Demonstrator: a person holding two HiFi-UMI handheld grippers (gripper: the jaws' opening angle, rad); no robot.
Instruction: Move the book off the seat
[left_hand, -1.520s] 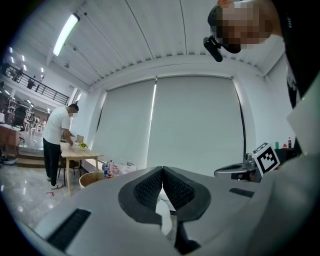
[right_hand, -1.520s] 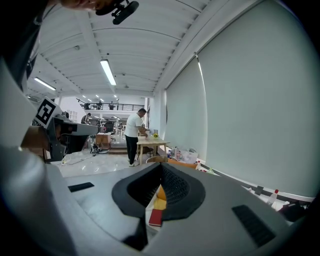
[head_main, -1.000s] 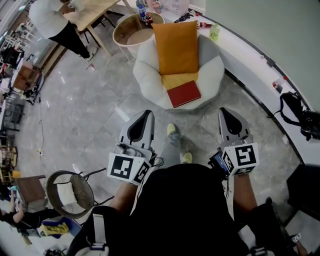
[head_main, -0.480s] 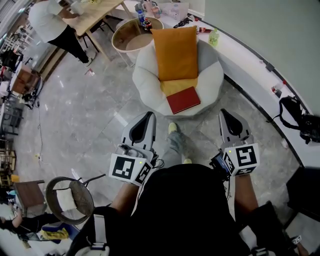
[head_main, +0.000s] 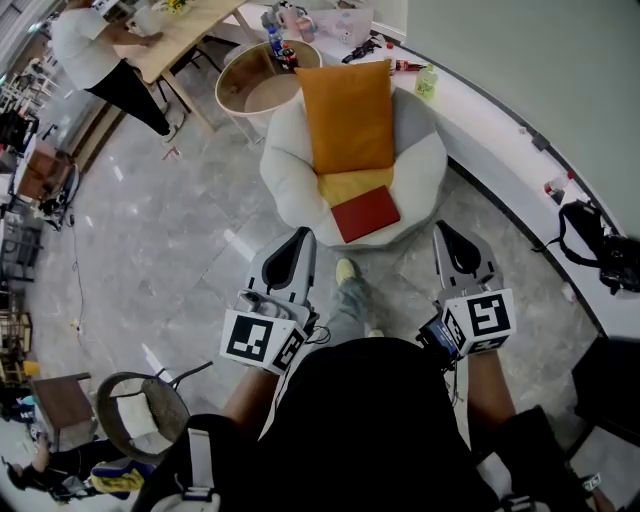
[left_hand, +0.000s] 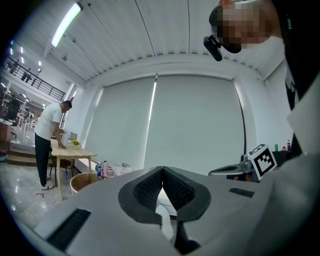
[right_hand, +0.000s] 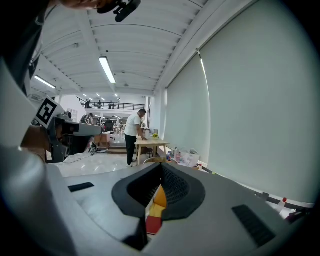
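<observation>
You're in a large, open, lab-like hall. Its polished grey stone floor (head_main: 150, 230), long pale wooden worktable (head_main: 190, 30), ceiling strip lights (right_hand: 107, 70) and railed upper gallery (right_hand: 107, 105) show it.

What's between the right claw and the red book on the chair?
Head view: only the chair's white rim and bare grey floor separate the right claw from the red book.

Wearer: black top (head_main: 375, 420), grey trousers (head_main: 350, 303), yellow shoe (head_main: 346, 270) | left gripper (head_main: 302, 236), right gripper (head_main: 441, 230): grey shells, black-and-white marker cubes (head_main: 262, 340) at rear
</observation>
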